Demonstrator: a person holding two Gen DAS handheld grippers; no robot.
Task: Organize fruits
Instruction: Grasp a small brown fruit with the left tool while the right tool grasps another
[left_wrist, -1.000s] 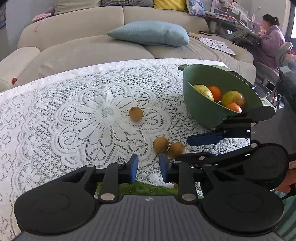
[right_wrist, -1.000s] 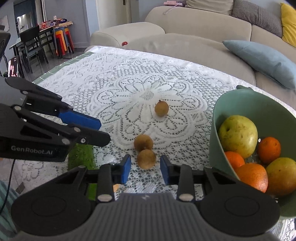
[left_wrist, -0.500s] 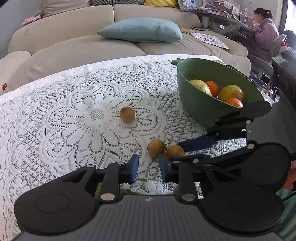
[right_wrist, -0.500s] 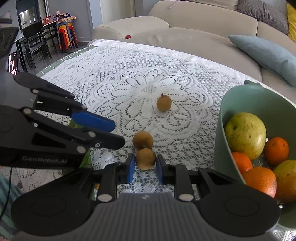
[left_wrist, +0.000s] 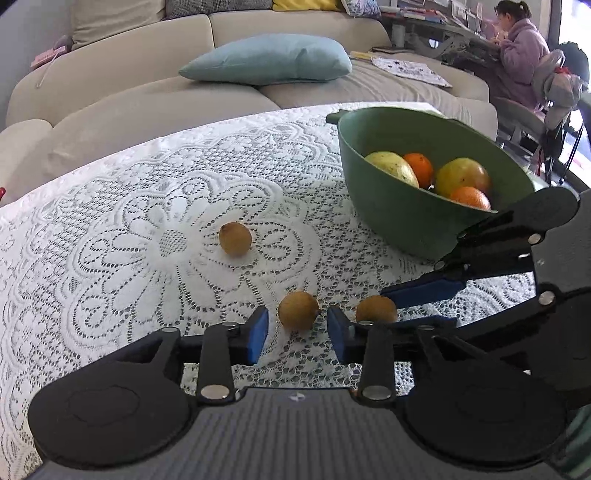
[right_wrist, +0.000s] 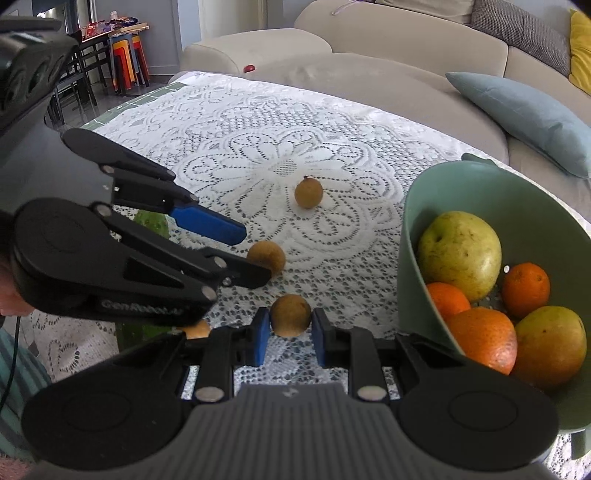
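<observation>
Three small brown fruits lie on the lace cloth. My right gripper (right_wrist: 290, 334) is shut on the nearest small brown fruit (right_wrist: 290, 314), which rests on the cloth. My left gripper (left_wrist: 297, 332) has its jaws opening, with a second brown fruit (left_wrist: 298, 310) between the blue pads (left_wrist: 256, 334) and a gap on each side. A third brown fruit (left_wrist: 235, 238) sits farther out on the flower pattern. The green bowl (left_wrist: 388, 214) at the right holds oranges and yellow-green fruits. In the right wrist view the left gripper (right_wrist: 255, 256) straddles its fruit (right_wrist: 266, 256).
A white lace cloth (left_wrist: 110, 258) covers the table. A beige sofa (left_wrist: 147, 81) with a blue cushion (left_wrist: 269, 59) stands behind it. A person (left_wrist: 521, 48) sits at a desk at the far right. Another small fruit (right_wrist: 197, 328) shows below the left gripper.
My right gripper has shut on the nearest brown fruit. My left gripper moved forward to the fruit beside it, and its jaws, shut before, now stand apart around it.
</observation>
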